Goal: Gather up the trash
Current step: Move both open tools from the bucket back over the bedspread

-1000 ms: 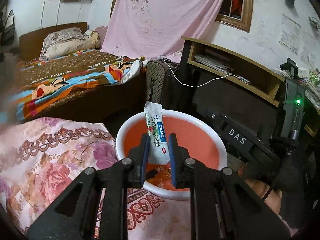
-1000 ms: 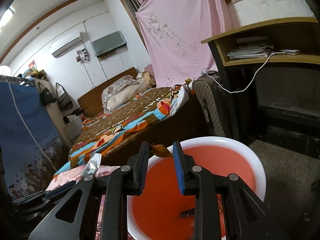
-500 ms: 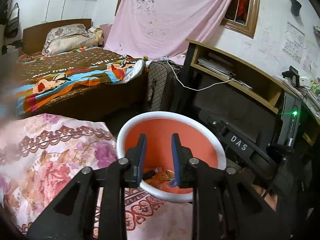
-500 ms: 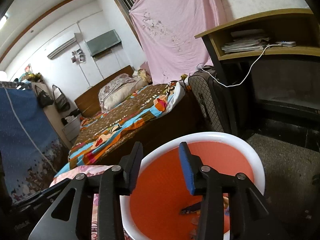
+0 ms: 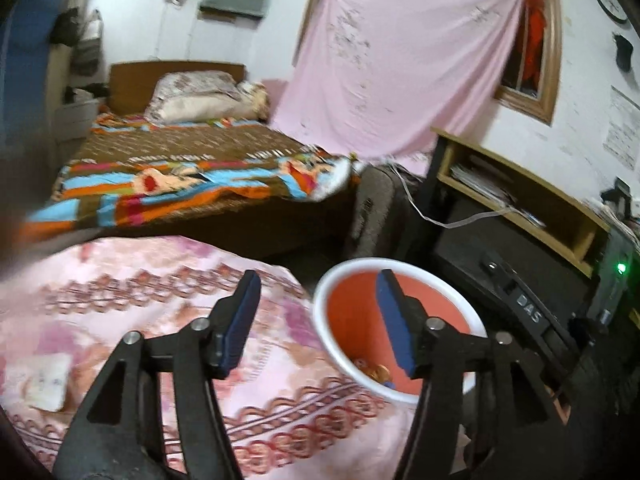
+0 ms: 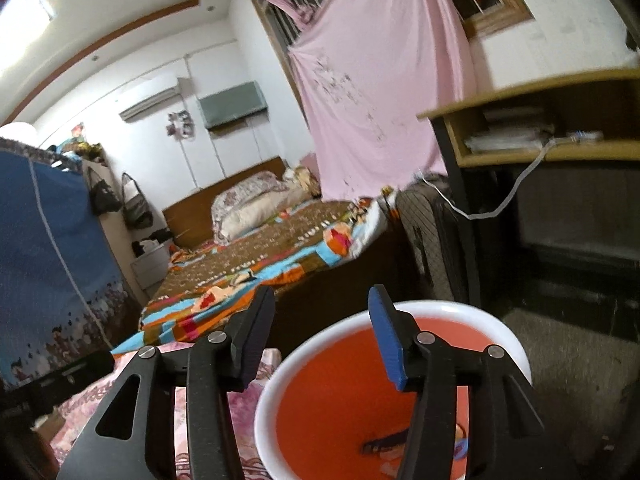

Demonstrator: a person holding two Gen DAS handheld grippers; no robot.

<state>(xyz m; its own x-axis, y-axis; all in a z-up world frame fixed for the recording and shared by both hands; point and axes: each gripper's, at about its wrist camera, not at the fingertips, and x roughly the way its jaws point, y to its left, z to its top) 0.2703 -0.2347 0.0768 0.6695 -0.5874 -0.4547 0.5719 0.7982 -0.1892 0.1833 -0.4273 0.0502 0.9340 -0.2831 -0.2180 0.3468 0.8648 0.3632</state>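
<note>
A round basin [image 5: 344, 304] with a white rim and orange inside stands beside the pink floral cloth [image 5: 152, 280]; it shows in the right wrist view too [image 6: 328, 384]. Small bits of trash [image 5: 372, 372] lie at its bottom, also in the right wrist view [image 6: 384, 444]. My left gripper [image 5: 316, 316] is open and empty, above the cloth's edge and the basin's left rim. My right gripper [image 6: 320, 328] is open and empty above the basin's near-left rim. A pale paper scrap [image 5: 40, 380] lies on the cloth at the lower left.
A bed [image 5: 192, 176] with a striped blanket stands behind the cloth. A wooden desk with shelves [image 5: 516, 200], a white cable [image 5: 460, 222] and a dark suitcase [image 5: 376, 208] stand right of the basin. A black device with a green light [image 5: 620, 272] is at far right.
My left gripper let the white packet fall, opened wide and swung left toward the cloth. My right gripper dropped its small brown scrap and opened wide over the basin.
</note>
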